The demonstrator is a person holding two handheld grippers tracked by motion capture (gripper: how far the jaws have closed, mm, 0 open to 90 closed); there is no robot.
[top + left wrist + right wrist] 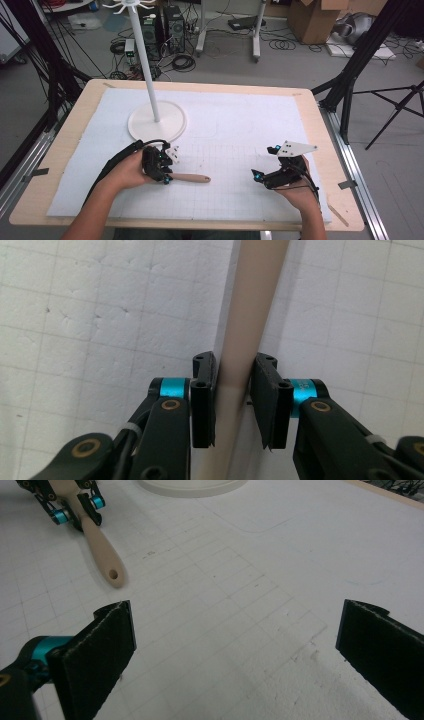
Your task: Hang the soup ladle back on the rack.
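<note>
We see the left gripper [165, 172] clamped on the wooden handle [190, 177] lying on the tabletop [240, 125], the right gripper [261, 177] wide open at its 3 o'clock, the white stand [156, 122] at 11 o'clock.

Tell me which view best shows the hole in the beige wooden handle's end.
The right gripper view: the beige wooden handle lies along the mat, hole facing the camera. The high view gives its outline; the left gripper view, a stretch between closed jaws.
</note>
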